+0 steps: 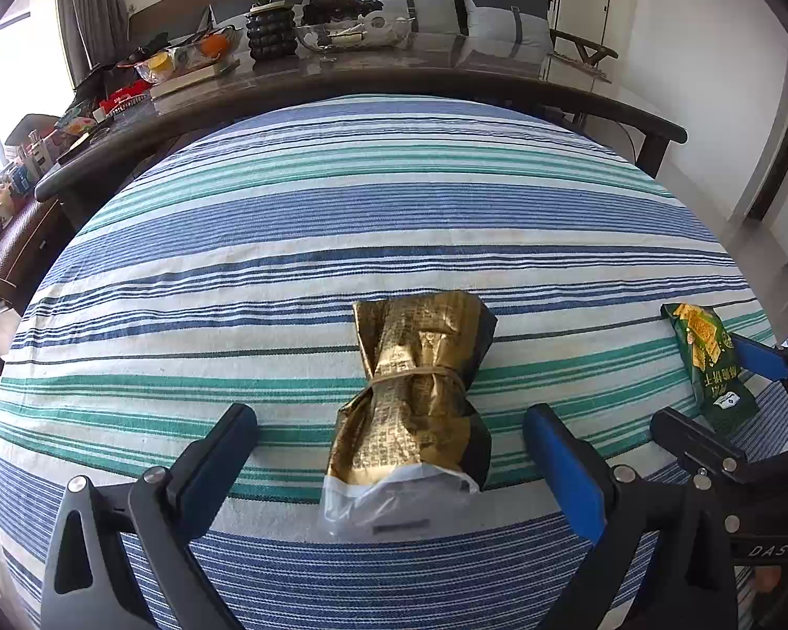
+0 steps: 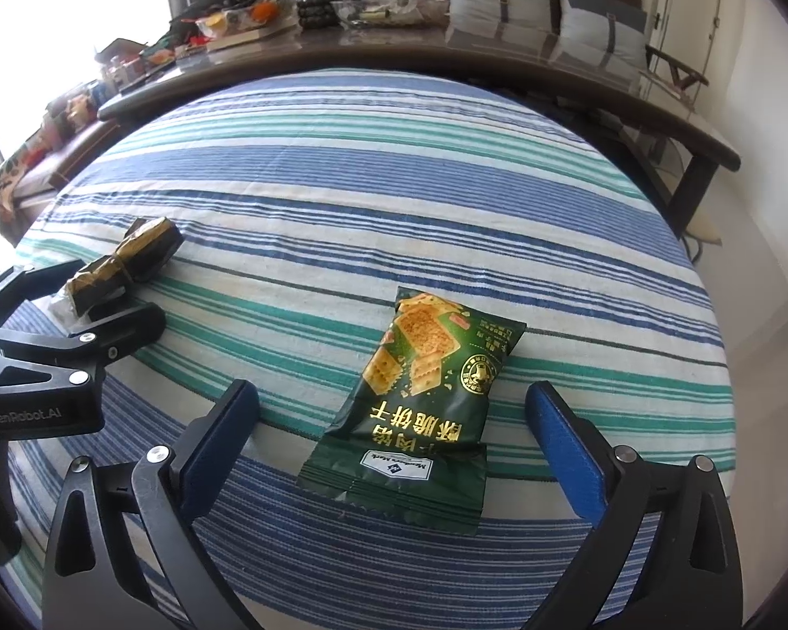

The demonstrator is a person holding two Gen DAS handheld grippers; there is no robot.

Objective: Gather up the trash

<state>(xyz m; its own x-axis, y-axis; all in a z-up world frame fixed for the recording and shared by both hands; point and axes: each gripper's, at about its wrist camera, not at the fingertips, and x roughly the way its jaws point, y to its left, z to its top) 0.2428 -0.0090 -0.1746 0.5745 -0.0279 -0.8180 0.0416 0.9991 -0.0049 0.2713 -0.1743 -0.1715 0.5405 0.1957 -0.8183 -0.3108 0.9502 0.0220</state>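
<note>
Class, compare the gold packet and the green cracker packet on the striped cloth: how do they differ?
The gold packet is crumpled and cinched at the middle by a band; the green cracker packet lies flat and smooth. The gold one has a torn-looking white end; the green one looks sealed. Both lie on the striped cloth, each between open jaws.

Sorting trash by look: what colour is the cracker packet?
Dark green cracker packet, clearest in the right wrist view.

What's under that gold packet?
The gold packet lies on the striped cloth, a clear plastic bit poking out at its near end. Whatever is beneath the cloth is hidden.
</note>
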